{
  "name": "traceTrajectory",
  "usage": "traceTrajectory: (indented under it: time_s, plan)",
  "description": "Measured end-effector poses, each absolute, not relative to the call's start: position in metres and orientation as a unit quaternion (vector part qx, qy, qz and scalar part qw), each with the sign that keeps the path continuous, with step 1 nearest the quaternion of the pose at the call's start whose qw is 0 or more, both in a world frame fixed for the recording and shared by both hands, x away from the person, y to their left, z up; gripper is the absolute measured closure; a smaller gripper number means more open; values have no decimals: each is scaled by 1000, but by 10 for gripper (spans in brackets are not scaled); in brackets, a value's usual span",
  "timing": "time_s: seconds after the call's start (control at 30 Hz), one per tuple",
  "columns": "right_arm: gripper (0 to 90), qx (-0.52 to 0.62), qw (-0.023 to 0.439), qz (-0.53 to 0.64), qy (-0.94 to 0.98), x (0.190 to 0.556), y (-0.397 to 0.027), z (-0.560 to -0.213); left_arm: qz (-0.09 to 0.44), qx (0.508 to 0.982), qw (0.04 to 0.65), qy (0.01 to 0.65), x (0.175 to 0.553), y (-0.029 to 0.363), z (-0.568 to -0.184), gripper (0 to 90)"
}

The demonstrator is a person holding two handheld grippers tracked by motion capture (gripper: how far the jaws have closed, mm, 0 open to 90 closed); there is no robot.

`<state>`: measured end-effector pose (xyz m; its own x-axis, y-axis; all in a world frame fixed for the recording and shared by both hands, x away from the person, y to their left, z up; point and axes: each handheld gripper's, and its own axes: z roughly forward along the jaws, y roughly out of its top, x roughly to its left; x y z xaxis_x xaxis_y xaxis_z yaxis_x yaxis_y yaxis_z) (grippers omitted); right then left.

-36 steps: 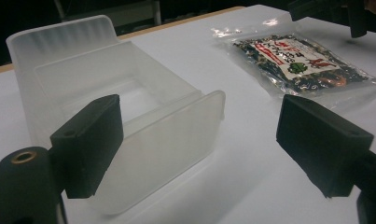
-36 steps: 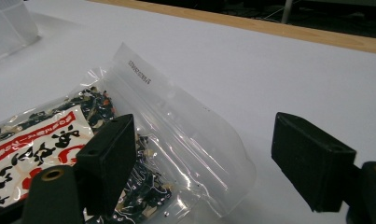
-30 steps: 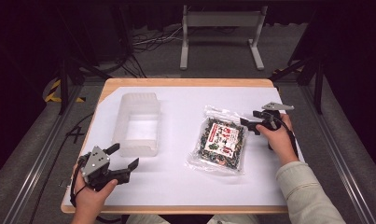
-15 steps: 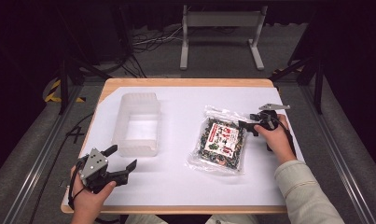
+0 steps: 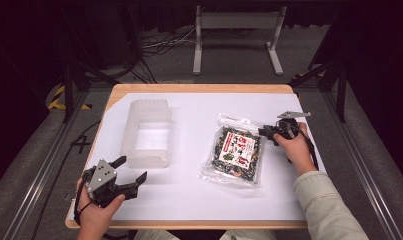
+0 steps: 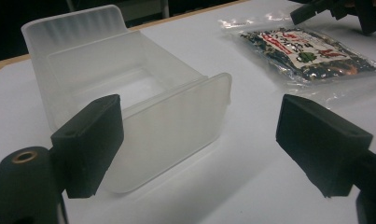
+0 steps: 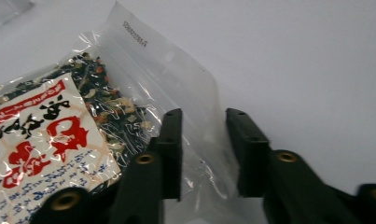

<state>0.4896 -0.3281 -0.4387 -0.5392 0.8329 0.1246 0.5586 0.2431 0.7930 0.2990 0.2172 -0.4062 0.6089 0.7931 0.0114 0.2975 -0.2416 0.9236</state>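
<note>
White sheeting covers the table [image 5: 199, 107]. From above, the right gripper [image 5: 267, 132] sits at the packet's [image 5: 236, 152] right edge as before, but its jaws have just been closing; the left gripper [image 5: 130, 172] has not moved, gaping and empty near the tub [image 5: 146, 131]. Left gripper view: tub [image 6: 129, 93] just ahead, packet [image 6: 311, 53] beyond, nothing between. Right gripper view: jaws narrowed about the packet's [image 7: 106, 126] clear edge, a gap remaining, pads not visibly pressing.
</note>
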Motion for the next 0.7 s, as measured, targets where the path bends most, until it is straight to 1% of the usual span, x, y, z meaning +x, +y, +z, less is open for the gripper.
traceTrajectory:
  time_s: [0.03,0.1,0.17,0.2,0.23,0.3,0.37,0.43,0.5,0.6,0.67,0.7]
  plan:
    - [762,451,169,415,772,489,-328,-438,249,747,496,366,299,217,-406,160]
    - [785,451,170,415,772,489,-328,-438,249,748,496,365,299,217,-406,160]
    - [833,452,170,416,770,488,-328,-437,249,748,496,365,299,216,-406,160]
    - [872,451,168,416,771,487,-328,-435,248,748,496,365,299,216,-406,160]
    - [888,450,169,415,773,486,-327,-434,247,746,500,365,299,216,-406,159]
    - [899,444,176,409,778,485,-325,-432,232,735,520,368,300,215,-407,144]
    - [900,442,179,407,779,485,-324,-430,231,730,531,364,300,215,-407,131]
    - [900,440,184,407,779,483,-323,-426,234,727,528,370,301,215,-406,128]
    - [900,436,189,413,777,481,-324,-421,223,724,535,374,302,215,-405,127]
    - [900,432,193,419,775,478,-325,-415,224,727,535,368,303,215,-404,133]
    - [900,428,200,435,767,472,-327,-404,222,733,530,363,305,213,-401,180]
    - [900,427,201,439,764,470,-327,-401,222,733,530,363,305,213,-401,186]
